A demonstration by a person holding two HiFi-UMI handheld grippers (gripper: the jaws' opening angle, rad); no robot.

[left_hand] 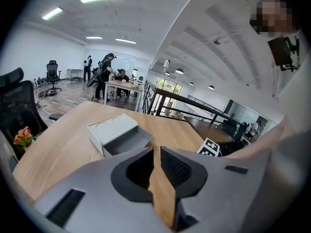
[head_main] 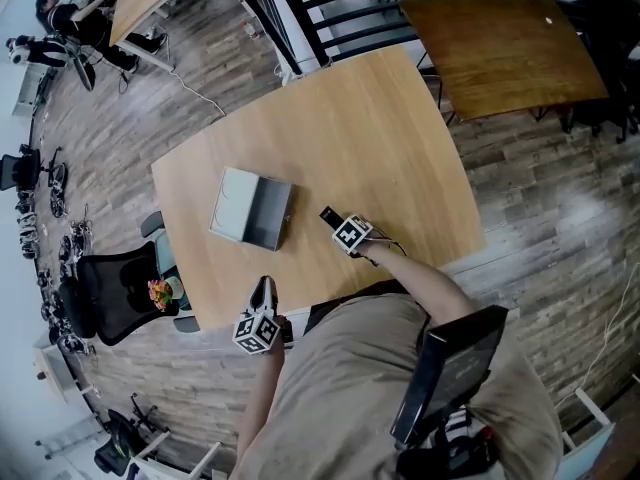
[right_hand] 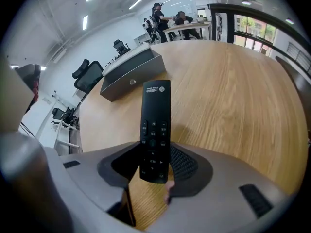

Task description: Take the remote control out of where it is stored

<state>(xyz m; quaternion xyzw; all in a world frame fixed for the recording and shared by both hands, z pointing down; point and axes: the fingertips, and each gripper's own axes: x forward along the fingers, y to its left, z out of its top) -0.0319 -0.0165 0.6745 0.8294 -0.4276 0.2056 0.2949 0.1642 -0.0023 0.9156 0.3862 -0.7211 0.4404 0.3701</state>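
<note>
A black remote control (right_hand: 154,125) is clamped between the jaws of my right gripper (right_hand: 154,153), sticking forward over the light wooden table (head_main: 400,128). From the head view, the remote (head_main: 329,214) and right gripper (head_main: 340,224) are just right of the grey storage box (head_main: 250,211), whose drawer stands pulled out and looks empty. The box (right_hand: 131,72) lies beyond the remote's tip. My left gripper (head_main: 263,290) hovers at the table's near edge; its jaws (left_hand: 155,152) are together with nothing between them, pointing toward the box (left_hand: 116,135).
A dark brown table (head_main: 500,53) stands at the back right behind a black railing (head_main: 330,8). A black office chair (head_main: 115,288) with a small flower pot (head_main: 160,291) sits off the table's left corner. People work at a far desk (left_hand: 109,79).
</note>
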